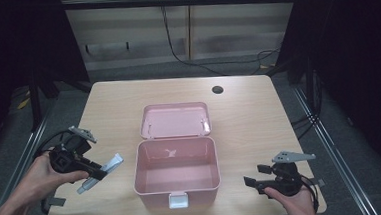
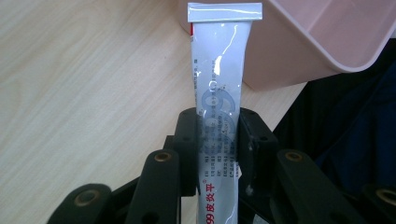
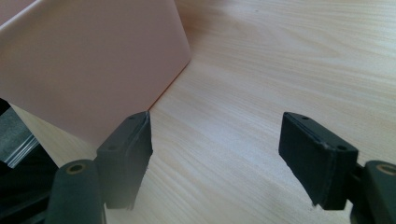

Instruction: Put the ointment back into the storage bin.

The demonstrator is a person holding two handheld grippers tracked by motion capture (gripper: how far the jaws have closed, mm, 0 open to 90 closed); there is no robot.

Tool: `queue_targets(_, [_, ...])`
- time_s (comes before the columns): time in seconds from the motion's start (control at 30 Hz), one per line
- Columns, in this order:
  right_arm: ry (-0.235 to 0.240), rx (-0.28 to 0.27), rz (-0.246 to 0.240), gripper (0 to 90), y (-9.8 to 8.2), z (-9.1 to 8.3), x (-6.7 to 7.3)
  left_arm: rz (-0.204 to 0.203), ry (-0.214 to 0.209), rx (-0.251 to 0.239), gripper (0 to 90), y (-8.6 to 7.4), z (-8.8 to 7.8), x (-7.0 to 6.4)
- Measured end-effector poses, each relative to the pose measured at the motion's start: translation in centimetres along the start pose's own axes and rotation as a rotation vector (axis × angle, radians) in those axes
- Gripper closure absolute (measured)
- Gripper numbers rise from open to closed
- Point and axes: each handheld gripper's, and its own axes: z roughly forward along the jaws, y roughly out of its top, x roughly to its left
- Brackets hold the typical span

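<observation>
Left of the pink box (image 1: 176,171), left gripper (image 1: 98,171) fingers clamp a tube (image 2: 218,93); right gripper (image 1: 249,182) fingers apart over bare table (image 1: 249,114).

Tube (image 2: 218,93) runs off the bottom edge in the left gripper view, cap end unseen, small print too blurred to read. Pink box (image 3: 88,65) cut by the frame in the right gripper view.

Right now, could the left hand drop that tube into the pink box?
Probably yes. The left gripper has its jaws shut on the tube just left of the pink box. The lid lies folded back, the inside looks empty, and nothing stands between them.
</observation>
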Motion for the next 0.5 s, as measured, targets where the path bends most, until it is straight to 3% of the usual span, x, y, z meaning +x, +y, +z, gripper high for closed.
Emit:
queue_targets(0.2, [-0.007, -0.004, -0.003, 23.0, 0.0, 0.0, 0.0, 0.015, -0.007, -0.039, 71.1, 0.3, -1.1, -0.6])
queue_targets(0.5, [-0.003, -0.010, -0.008, 19.6, 0.1, -0.1, 0.1, 0.068, -0.022, -0.049, 71.1, 2.2, -2.2, -2.0])
